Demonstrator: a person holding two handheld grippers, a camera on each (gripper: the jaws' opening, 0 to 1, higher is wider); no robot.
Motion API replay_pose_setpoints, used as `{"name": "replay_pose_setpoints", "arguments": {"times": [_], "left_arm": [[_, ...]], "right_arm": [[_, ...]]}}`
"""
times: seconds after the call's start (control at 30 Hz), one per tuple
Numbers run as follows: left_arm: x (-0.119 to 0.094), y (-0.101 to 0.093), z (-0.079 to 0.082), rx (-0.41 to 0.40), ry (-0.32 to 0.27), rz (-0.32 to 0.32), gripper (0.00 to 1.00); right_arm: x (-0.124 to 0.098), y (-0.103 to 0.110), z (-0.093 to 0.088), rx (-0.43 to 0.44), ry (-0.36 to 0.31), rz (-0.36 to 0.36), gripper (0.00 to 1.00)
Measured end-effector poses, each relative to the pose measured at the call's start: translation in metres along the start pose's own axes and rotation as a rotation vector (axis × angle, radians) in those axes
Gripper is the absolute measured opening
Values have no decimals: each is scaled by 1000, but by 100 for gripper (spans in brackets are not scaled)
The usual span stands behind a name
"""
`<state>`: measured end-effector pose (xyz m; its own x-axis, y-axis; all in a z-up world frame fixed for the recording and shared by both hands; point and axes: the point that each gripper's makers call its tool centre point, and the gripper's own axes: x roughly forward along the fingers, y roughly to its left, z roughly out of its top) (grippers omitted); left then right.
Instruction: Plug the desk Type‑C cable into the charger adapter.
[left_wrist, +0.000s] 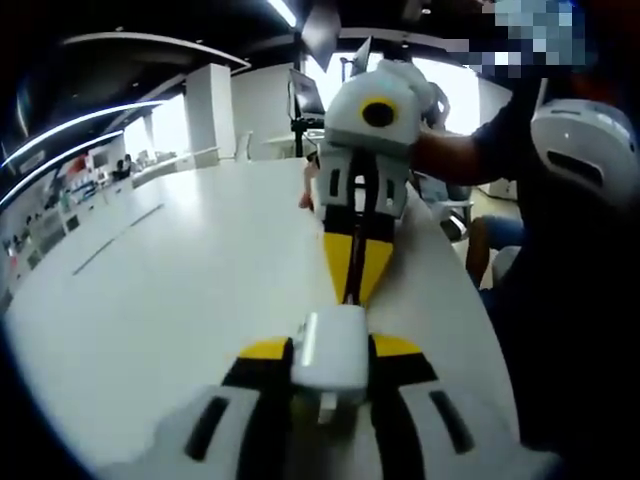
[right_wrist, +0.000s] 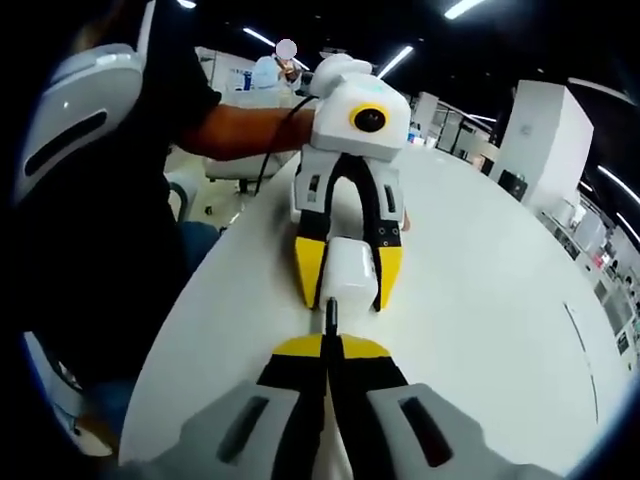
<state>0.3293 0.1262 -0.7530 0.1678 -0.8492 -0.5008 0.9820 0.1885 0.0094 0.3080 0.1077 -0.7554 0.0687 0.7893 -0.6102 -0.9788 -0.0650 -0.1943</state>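
Now left hand-held gripper (left_wrist: 330, 375) clamped on charger adapter (left_wrist: 333, 350), facing plug (right_wrist: 331, 313) pinched in right hand-held gripper (right_wrist: 330, 345).

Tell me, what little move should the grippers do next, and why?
Probably ease the right gripper straight forward. Its jaws are shut on the black cable plug, whose tip sits right at the white charger adapter that the left gripper clamps. The two grippers face each other in line over the white table, so a short, gentle push should seat the plug.

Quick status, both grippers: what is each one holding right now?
Left gripper: shut on the white charger adapter.
Right gripper: shut on the dark Type-C cable plug, tip at the adapter.
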Motion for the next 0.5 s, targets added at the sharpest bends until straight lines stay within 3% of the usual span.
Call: {"name": "replay_pose_setpoints", "arguments": {"times": [0.5], "left_arm": [[1,-2,0,1,4,-10,27]], "right_arm": [[0,1,2,-45,28,-8,0]]}}
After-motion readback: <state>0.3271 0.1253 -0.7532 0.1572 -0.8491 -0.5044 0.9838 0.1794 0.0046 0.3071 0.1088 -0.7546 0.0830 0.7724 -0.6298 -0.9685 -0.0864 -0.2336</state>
